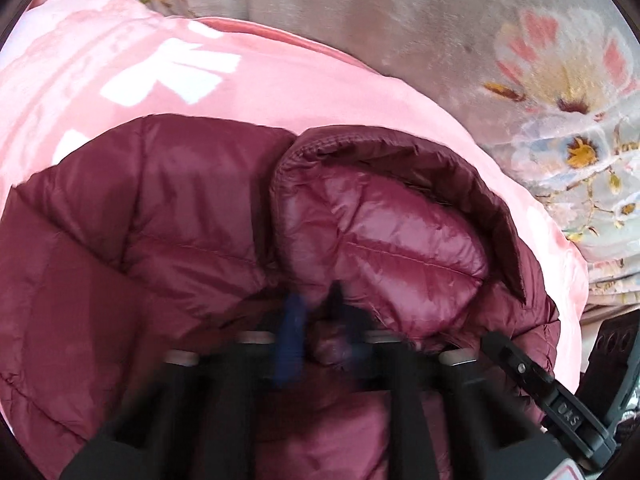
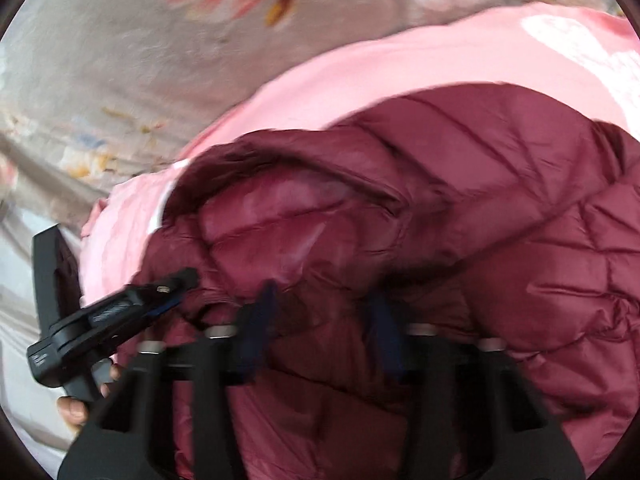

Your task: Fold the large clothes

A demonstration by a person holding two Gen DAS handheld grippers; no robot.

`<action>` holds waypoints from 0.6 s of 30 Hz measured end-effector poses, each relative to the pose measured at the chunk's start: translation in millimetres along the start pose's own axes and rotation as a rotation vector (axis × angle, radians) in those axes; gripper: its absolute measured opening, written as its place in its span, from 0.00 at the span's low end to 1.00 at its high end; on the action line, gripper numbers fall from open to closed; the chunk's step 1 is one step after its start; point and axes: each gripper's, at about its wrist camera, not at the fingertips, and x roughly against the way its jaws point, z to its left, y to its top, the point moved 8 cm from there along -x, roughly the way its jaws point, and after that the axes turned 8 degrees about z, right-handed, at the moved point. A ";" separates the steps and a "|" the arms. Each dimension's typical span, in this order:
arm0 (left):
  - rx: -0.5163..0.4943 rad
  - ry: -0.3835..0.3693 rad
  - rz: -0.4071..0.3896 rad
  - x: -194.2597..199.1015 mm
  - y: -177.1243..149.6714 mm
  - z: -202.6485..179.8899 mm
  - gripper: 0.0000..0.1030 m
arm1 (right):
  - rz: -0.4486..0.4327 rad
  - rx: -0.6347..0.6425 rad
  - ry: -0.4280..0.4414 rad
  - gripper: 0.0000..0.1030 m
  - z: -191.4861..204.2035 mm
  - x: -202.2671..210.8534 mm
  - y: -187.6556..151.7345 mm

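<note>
A maroon quilted puffer jacket (image 1: 168,216) lies on a pink garment with white print (image 1: 160,64). Its shiny lining shows inside the collar or hood (image 1: 384,240). My left gripper (image 1: 316,320) is shut on a fold of the jacket; its fingers are blurred. In the right wrist view the same jacket (image 2: 500,220) fills the middle. My right gripper (image 2: 324,320) has its fingers apart with jacket fabric bunched between them. The left gripper (image 2: 176,284) shows at the left there, pinching the jacket's edge.
A grey floral bedspread (image 1: 480,40) lies under everything and shows in the right wrist view (image 2: 100,60) too. The pink garment (image 2: 380,64) spreads beyond the jacket. The right gripper's body (image 1: 552,400) shows at the lower right. A hand (image 2: 74,408) holds the left gripper.
</note>
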 end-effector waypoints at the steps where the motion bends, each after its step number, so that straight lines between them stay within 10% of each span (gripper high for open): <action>1: -0.006 -0.010 -0.017 5.4 1.6 -3.0 0.04 | -0.028 -0.010 0.048 0.08 6.4 7.3 4.3; 4: -0.039 -0.060 -0.081 31.3 3.2 -10.4 0.03 | -0.123 0.031 0.106 0.06 18.4 37.1 9.5; 7: -0.057 -0.092 -0.120 49.1 -0.4 -6.2 0.03 | -0.152 0.108 -0.024 0.06 10.5 43.8 1.4; 18: -0.203 0.168 -0.126 -4.2 -27.3 6.8 0.05 | -0.048 0.198 -0.292 0.07 -24.3 -3.5 -28.2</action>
